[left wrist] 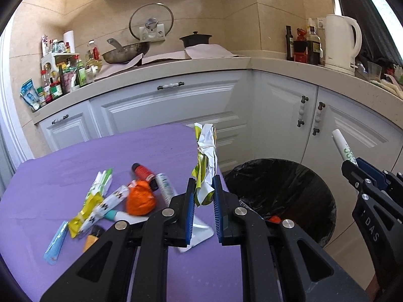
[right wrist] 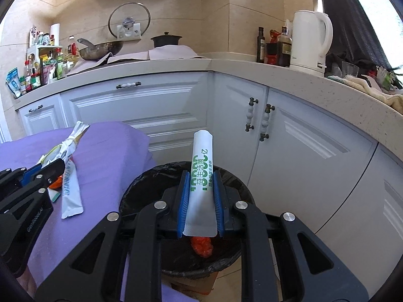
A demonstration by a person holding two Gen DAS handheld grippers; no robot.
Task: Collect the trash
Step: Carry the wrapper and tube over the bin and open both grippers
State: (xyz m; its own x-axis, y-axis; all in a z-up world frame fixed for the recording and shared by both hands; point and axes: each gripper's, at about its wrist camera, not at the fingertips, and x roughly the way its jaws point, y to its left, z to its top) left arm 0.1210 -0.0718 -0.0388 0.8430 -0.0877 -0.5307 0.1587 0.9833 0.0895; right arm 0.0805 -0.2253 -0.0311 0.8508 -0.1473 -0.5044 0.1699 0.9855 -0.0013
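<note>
My left gripper (left wrist: 204,196) is shut on a crumpled green-and-white wrapper (left wrist: 206,161) that stands up from its blue pads, above the right edge of the purple table (left wrist: 75,158). My right gripper (right wrist: 201,196) is shut on a white sachet with green print (right wrist: 202,173), held over the bin with a black liner (right wrist: 141,188). An orange scrap (right wrist: 201,246) lies in the bin. On the table lie an orange wad (left wrist: 139,198), a red-and-black tube (left wrist: 143,172), several stick sachets (left wrist: 100,196) and a blue packet (left wrist: 55,242).
White cabinets (left wrist: 171,105) stand close behind the table and bin (left wrist: 282,191). The counter above holds a wok (left wrist: 126,52), a black pot (left wrist: 195,39), bottles (left wrist: 306,45) and a white kettle (left wrist: 340,42). My right gripper (left wrist: 357,173) shows at the right of the left wrist view.
</note>
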